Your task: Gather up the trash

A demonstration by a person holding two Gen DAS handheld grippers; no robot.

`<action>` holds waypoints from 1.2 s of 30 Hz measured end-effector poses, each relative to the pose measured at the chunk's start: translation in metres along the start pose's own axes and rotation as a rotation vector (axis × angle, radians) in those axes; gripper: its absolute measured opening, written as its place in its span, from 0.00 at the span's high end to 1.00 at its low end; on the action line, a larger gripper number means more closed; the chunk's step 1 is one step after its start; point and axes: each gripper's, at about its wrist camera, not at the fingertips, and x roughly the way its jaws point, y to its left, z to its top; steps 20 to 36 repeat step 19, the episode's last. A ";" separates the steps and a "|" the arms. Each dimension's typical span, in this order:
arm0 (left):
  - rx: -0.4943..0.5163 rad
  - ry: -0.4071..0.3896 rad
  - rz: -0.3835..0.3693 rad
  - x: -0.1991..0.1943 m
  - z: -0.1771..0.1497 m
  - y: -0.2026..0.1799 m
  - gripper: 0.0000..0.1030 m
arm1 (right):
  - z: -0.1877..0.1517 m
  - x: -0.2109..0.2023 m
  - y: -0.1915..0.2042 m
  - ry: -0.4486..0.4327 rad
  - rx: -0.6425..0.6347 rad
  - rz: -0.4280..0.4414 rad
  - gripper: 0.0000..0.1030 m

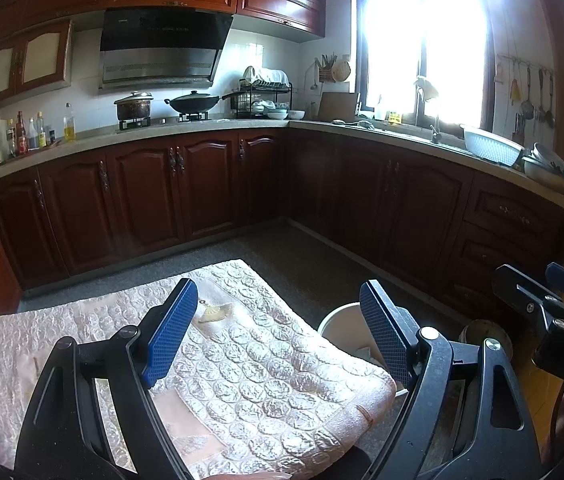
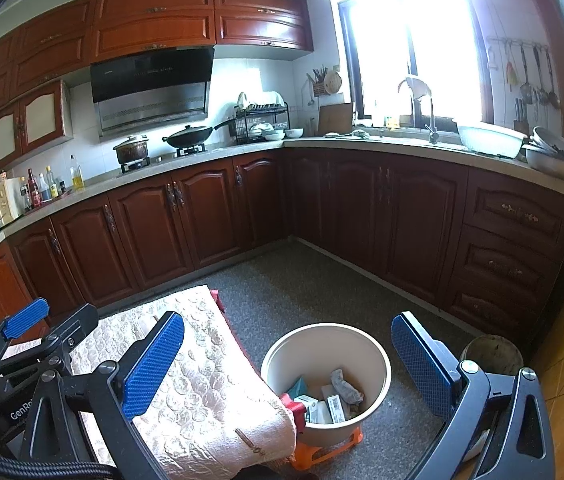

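A small pale yellow scrap [image 1: 213, 312] lies on the quilted pink-white cloth [image 1: 265, 380] of a low table. My left gripper [image 1: 279, 334] hovers open above the cloth, and the scrap shows just past its left blue pad [image 1: 173, 332]. A cream round bin [image 2: 322, 344] stands on the floor right of the table, with a grey crumpled wad [image 2: 346, 388] and paper packets [image 2: 322, 404] inside. My right gripper [image 2: 288, 364] hangs open over the bin with nothing between its fingers. In the left wrist view the bin [image 1: 342, 328] is partly hidden behind the right finger.
The bin rests on an orange stool [image 2: 322, 448]. A dirty brown bucket [image 2: 490, 354] stands to its right near the dark cabinets [image 2: 402, 220]. Grey carpeted floor [image 2: 302, 280] lies beyond. Each gripper shows at the edge of the other's view.
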 end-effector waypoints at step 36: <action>0.007 0.039 -0.020 0.018 -0.009 0.010 0.20 | -0.006 0.014 0.001 0.032 -0.002 -0.008 0.00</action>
